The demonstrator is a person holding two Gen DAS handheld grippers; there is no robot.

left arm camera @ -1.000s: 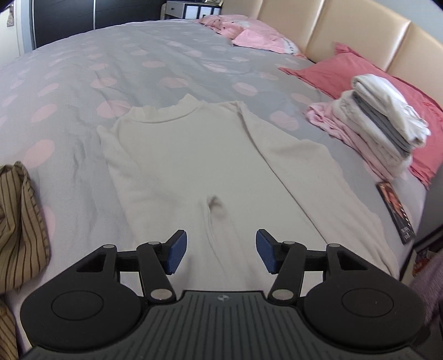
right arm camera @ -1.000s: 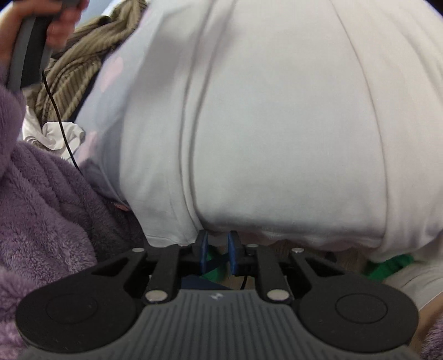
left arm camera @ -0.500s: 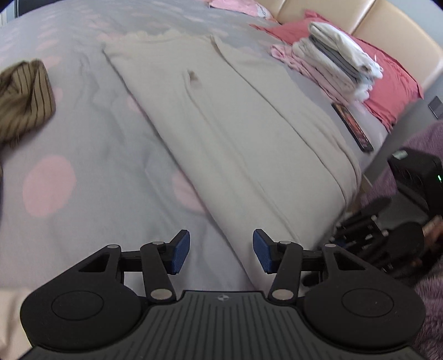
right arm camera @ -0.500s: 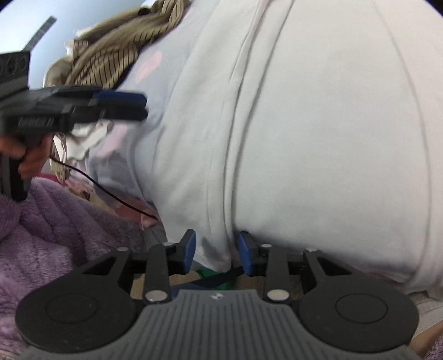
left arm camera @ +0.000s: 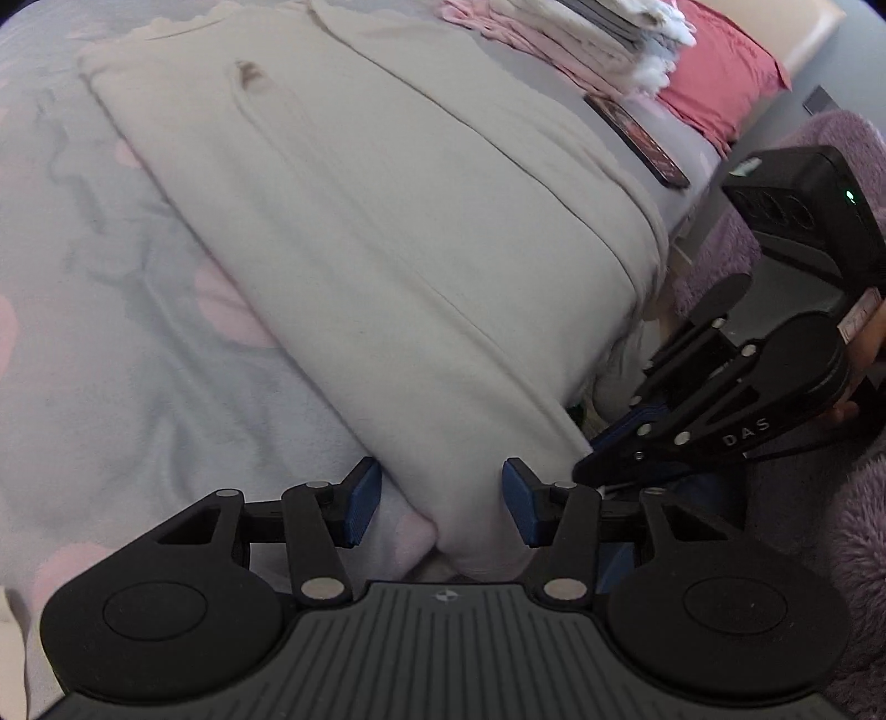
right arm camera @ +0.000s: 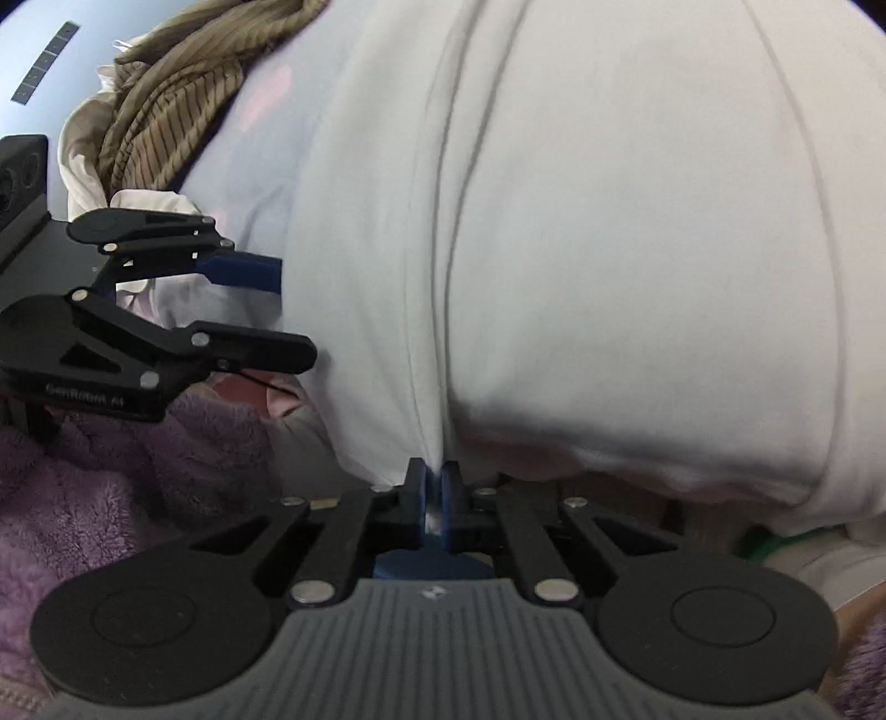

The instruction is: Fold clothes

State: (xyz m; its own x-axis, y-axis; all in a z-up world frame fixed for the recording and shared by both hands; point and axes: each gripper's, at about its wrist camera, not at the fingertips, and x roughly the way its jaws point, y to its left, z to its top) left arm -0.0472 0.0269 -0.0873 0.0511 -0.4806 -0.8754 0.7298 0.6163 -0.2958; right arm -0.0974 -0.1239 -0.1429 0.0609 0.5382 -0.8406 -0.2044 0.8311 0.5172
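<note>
A cream long-sleeved top (left arm camera: 387,221) lies flat on the grey bedcover with pink dots (left arm camera: 111,332), its hem hanging over the bed's near edge. My left gripper (left arm camera: 441,498) straddles the hem's left corner; its jaws are closing and the blue pads (left arm camera: 362,501) stand clear of the cloth. The right gripper (right arm camera: 433,487) is shut on the hem of the top (right arm camera: 609,249), with a sliver of white cloth pinched between its pads. Each gripper shows in the other's view: the right gripper (left arm camera: 626,437) to the right, the left gripper (right arm camera: 277,310) to the left.
A stack of folded clothes (left arm camera: 581,27) rests by a red pillow (left arm camera: 714,72) at the far right, with a dark flat phone-like thing (left arm camera: 637,138) near the bed edge. A brown striped garment (right arm camera: 166,99) lies at the left. A purple fleece sleeve (right arm camera: 111,498) is close below.
The left gripper swept down the top to its hem corner and narrowed a little. The right gripper opened wider, then shut on the hem.
</note>
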